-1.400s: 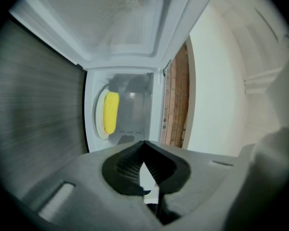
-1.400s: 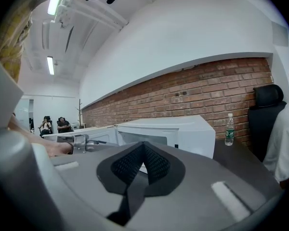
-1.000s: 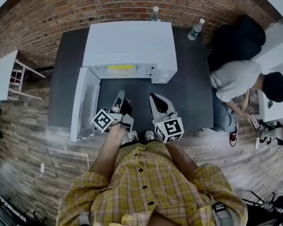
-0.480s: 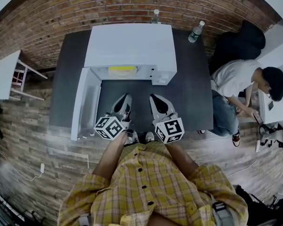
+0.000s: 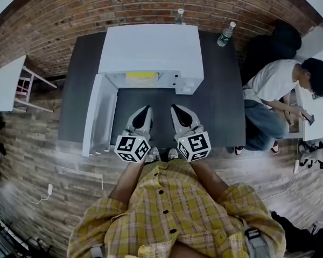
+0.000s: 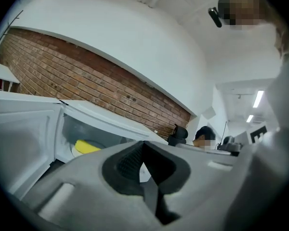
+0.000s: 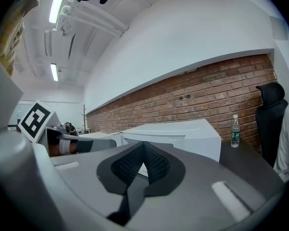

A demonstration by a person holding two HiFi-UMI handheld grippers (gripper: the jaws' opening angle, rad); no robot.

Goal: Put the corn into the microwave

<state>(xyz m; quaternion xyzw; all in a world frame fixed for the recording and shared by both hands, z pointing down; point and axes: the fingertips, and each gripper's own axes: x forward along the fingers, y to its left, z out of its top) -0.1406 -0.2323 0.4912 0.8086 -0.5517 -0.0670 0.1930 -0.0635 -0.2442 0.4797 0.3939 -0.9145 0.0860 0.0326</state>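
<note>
table (image 5: 226, 106): dark top against the brick wall (image 5: 70, 9); same place as a second ago.
microwave (image 5: 151, 50): white, at the back of the table, cavity facing the person; not moved.
door (image 5: 99, 112): swung open to the left of the cavity, same as in both earlier frames.
seated person (image 5: 274, 90): on the right, off the table; a second ago bent low, now sitting more upright with the head farther right.
left gripper (image 5: 144, 110): in front of the open cavity, pointing at it, fingers pressed together with nothing between them. A second ago it lay rolled on its side with the marker cube lower left; now it is upright and parallel to the other gripper.
right gripper (image 5: 176, 109): just beside the left one, pointing at the microwave, fingers together and empty; no change from earlier.
corn (image 5: 141, 75): yellow, lying inside the microwave cavity, well apart from both grippers; same spot as before.
bottles (image 5: 225, 34): two, standing at the back edge of the table by the wall, one behind the microwave and one to its right; unchanged.
</note>
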